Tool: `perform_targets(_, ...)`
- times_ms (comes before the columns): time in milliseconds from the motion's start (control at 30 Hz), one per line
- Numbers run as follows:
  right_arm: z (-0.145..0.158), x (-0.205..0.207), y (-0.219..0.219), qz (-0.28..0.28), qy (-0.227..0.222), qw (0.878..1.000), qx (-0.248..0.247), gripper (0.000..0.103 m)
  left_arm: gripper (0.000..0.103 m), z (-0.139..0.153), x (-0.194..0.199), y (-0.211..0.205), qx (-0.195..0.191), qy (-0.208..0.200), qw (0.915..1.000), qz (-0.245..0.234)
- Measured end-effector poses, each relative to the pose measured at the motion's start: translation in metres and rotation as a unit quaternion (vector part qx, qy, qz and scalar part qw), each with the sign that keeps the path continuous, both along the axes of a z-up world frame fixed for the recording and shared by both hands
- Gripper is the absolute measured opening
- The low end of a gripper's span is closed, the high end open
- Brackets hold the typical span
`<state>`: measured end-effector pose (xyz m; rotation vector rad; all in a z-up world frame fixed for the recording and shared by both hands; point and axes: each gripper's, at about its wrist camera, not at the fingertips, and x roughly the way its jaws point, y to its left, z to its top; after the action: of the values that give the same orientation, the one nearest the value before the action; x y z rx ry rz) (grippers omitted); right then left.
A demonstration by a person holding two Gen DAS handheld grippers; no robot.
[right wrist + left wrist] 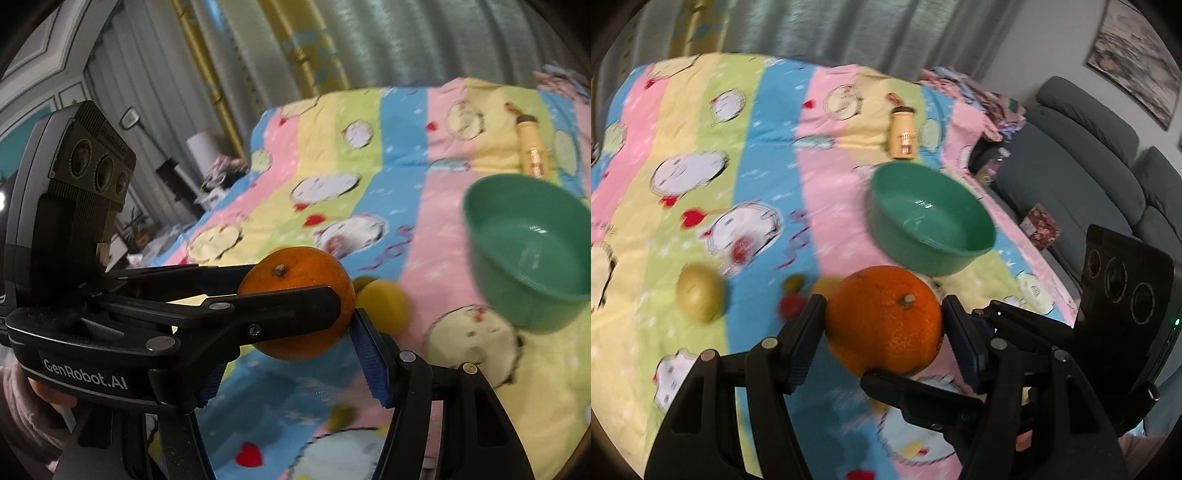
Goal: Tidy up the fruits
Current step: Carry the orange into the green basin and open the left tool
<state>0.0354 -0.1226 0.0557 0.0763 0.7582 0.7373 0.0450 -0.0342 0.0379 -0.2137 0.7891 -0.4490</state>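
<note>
My left gripper [884,317] is shut on an orange [884,319] and holds it above the striped cartoon blanket [768,155], near the green bowl [932,218], which is empty. The orange [295,280] and the bowl [528,251] also show in the right wrist view, with the left gripper's fingers [273,310] crossing in front. My right gripper [291,373] is open and empty, just below and beside the orange. A yellow-green pear [700,293] lies at left. Small red and yellow fruits [792,295] lie behind the orange.
A small bottle [903,134] lies on the blanket beyond the bowl. A grey sofa [1082,155] stands at right with a patterned box [1039,227] beside it. Curtains hang behind the bed. A yellow round fruit [382,304] lies by the orange.
</note>
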Motion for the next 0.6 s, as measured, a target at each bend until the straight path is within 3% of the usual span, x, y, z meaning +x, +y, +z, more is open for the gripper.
perform_targets(333,0.015,0.047,-0.071,-0.082,-0.025,0.996,-0.014,0.064,0.064,0.017,0.068,-0.071,-0.023,-0.004,0.9972,-0.071)
perform_targets(600,0.005,0.096,-0.104,-0.105,0.004,0.994,-0.034,0.064,0.064,0.003,0.124,-0.101,-0.052,0.039,0.9944,-0.084)
